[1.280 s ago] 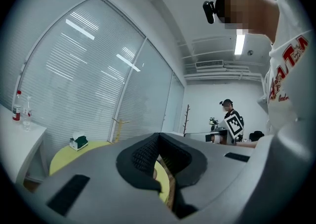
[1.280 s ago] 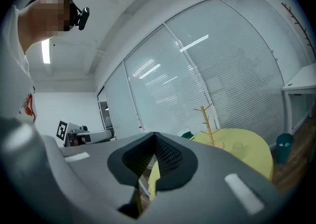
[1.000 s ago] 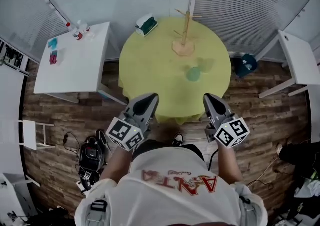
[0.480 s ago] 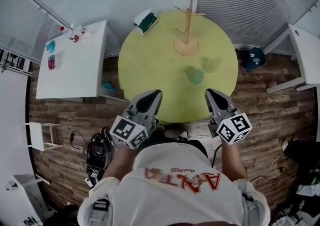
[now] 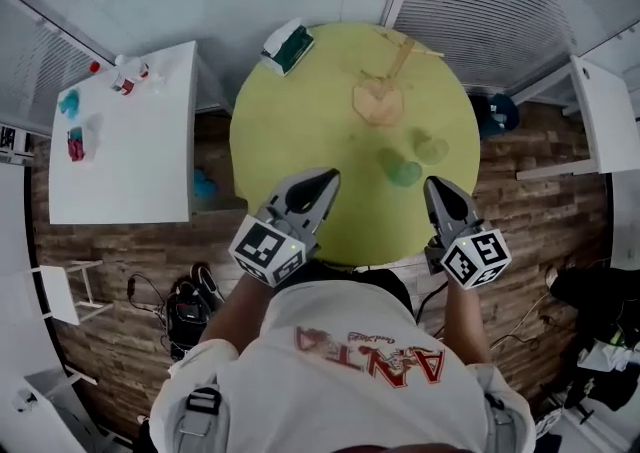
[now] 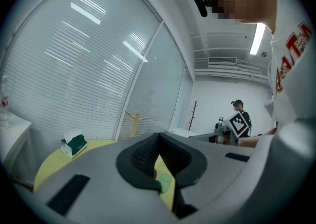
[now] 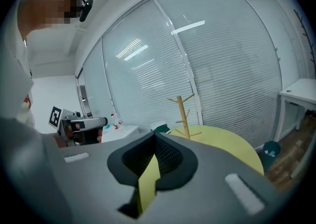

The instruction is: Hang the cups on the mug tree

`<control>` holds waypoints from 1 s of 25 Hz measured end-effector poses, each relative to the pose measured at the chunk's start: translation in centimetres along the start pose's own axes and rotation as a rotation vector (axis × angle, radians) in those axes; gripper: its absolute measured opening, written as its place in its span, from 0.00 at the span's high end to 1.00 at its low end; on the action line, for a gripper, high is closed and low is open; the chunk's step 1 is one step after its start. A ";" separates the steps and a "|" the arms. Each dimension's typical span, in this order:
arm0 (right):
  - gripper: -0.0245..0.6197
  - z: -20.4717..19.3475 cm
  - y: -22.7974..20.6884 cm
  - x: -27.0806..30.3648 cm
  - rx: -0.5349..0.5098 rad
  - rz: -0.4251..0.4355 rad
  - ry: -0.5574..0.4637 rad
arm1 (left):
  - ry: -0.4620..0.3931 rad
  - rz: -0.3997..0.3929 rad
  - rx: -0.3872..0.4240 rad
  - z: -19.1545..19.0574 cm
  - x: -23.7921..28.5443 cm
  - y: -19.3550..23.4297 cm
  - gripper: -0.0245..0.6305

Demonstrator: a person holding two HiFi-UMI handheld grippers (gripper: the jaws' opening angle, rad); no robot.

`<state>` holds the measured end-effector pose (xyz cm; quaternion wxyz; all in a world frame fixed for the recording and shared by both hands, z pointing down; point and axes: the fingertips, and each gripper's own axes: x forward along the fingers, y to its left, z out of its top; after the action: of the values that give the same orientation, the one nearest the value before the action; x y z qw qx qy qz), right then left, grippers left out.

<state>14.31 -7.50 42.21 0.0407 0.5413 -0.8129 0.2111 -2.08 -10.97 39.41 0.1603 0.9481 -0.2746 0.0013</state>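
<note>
ANTA in red stands on the white shirt (image 5: 370,366), just behind the left gripper (image 5: 322,179) and right gripper (image 5: 436,186). A small script beside it is unreadable.

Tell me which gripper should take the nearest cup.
Right. In the head view the right gripper sits just short of the green cup, with the paler cup just beyond; the left gripper is further off to the side. Both are shut and empty, so it likely must open first.
</note>
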 end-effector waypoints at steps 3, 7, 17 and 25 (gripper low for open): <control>0.97 -1.1 -1.0 1.5 -0.050 -0.062 0.075 | 0.025 -0.010 -0.014 -0.4 0.3 1.8 0.95; 0.97 -3.4 -4.5 2.6 -0.128 -0.139 0.222 | 0.060 0.000 -0.032 -1.2 1.4 2.9 0.95; 0.49 -14.4 -10.2 5.8 -0.304 -0.025 0.704 | 0.114 0.128 -0.065 -2.9 4.0 1.5 0.95; 0.49 -20.3 -12.5 8.7 -0.387 0.007 0.885 | 0.150 0.145 -0.093 -5.1 4.8 1.3 0.95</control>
<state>18.63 -11.14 66.96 0.4819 0.3793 -0.7437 0.2662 1.72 -12.96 45.06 0.2236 0.9145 -0.3295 0.0709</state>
